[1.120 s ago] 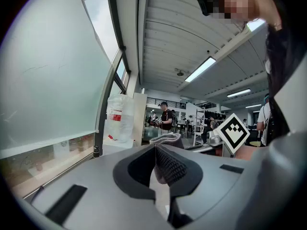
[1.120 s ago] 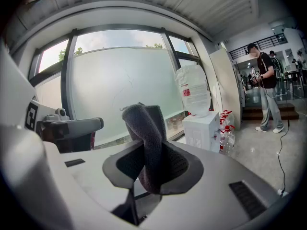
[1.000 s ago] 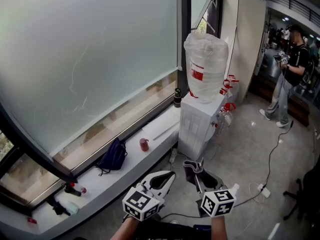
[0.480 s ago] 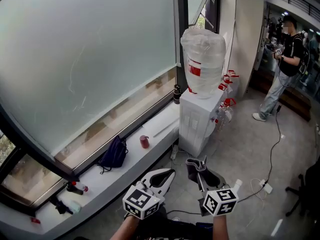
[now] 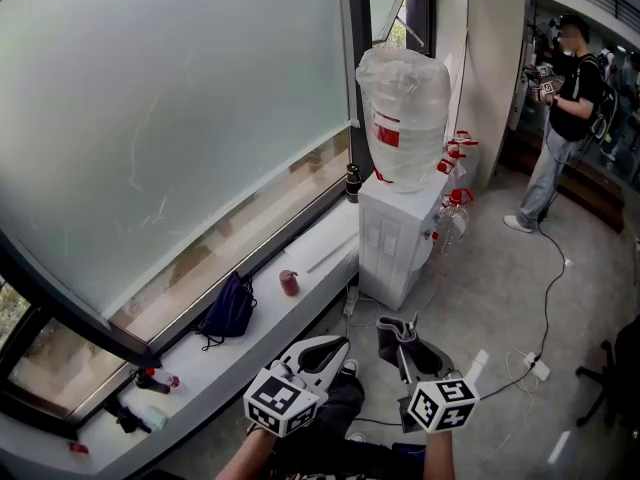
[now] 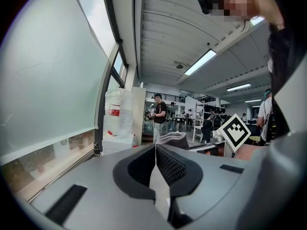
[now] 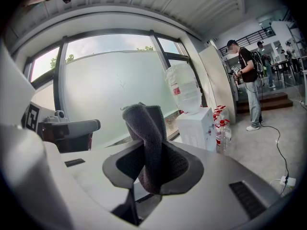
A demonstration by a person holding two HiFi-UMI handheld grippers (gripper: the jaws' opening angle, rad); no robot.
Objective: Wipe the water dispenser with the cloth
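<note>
A white water dispenser [image 5: 392, 240] stands by the window with a clear plastic-wrapped bottle [image 5: 402, 116] on top; the dispenser [image 7: 196, 127] also shows small in the right gripper view and again [image 6: 117, 140] far off in the left gripper view. My right gripper [image 5: 398, 334] is shut on a folded grey cloth [image 7: 145, 143], which sticks up between its jaws. The cloth [image 5: 393, 331] shows at the jaw tips in the head view. My left gripper [image 5: 325, 351] is shut with nothing between its jaws. Both grippers are low and well short of the dispenser.
A white ledge [image 5: 230, 343] runs under the frosted window with a dark bag [image 5: 228, 311] and a red cup [image 5: 289, 283]. Red-capped bottles [image 5: 452, 211] stand beside the dispenser. A person [image 5: 555, 118] stands at the back right. A cable and power strip [image 5: 536, 367] lie on the floor.
The view has shifted closer toward the dispenser, which now sits higher and slightly left in the frame. The person at the back right has moved. Both grippers keep their pose.
</note>
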